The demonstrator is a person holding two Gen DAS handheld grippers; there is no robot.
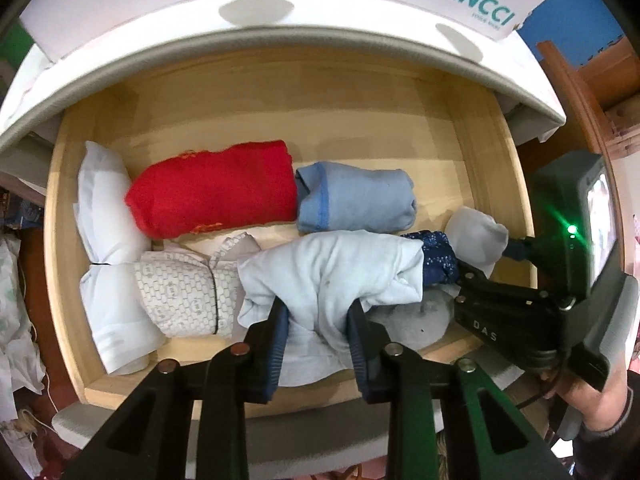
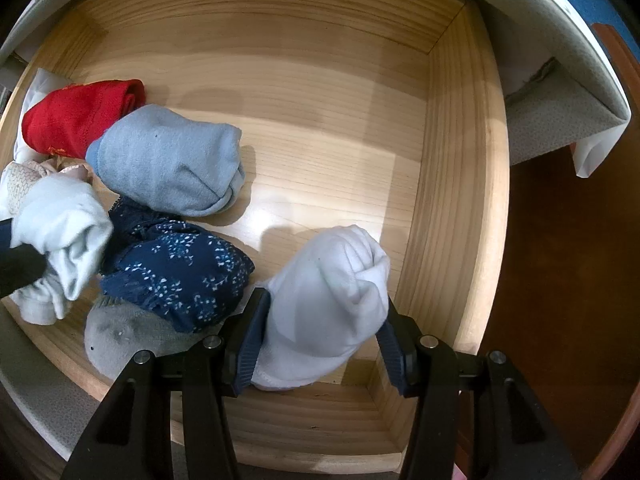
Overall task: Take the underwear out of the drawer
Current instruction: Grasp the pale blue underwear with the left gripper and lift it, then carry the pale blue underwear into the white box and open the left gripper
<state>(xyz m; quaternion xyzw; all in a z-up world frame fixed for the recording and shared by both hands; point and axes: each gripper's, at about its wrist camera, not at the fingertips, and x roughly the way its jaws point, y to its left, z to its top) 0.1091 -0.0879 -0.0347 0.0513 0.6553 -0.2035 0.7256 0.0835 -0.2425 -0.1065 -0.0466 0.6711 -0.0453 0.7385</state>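
Down inside the wooden drawer (image 2: 452, 168) lie many little rolled-up clothes. All of them look soft, light and squishy, like small pillows. None of them can break.

At the front of the drawer, the left claw (image 1: 318, 332) is pinching the pale blue underwear (image 1: 332, 272). Its two fingers (image 1: 276, 332) squeeze a fold in the middle of the bundle, and the cloth bunches up between them. This grip looks good, I think, because the fold is thick. But the bundle is loose, so it may unroll and hang down when it goes up.

Over near the right wall, the right claw (image 2: 320, 340) is clamped on the white roll (image 2: 328, 300). One finger presses each side of the roll. The roll is fat and tight, so holding it around the middle is a smart spot.

Between these two sits the dark blue spotted piece (image 2: 176, 272), on top of a grey piece (image 2: 120, 340). Behind them lie the light blue roll (image 2: 168, 160) and the red roll (image 1: 212, 188). Near the left wall are a patterned white piece (image 1: 180, 288) and a plain white bundle (image 1: 104, 200).

Soft cloth can snag on its neighbours. The pale blue one touches the spotted piece, so lifting slowly would be wise. Both held pieces are not out of the drawer yet.
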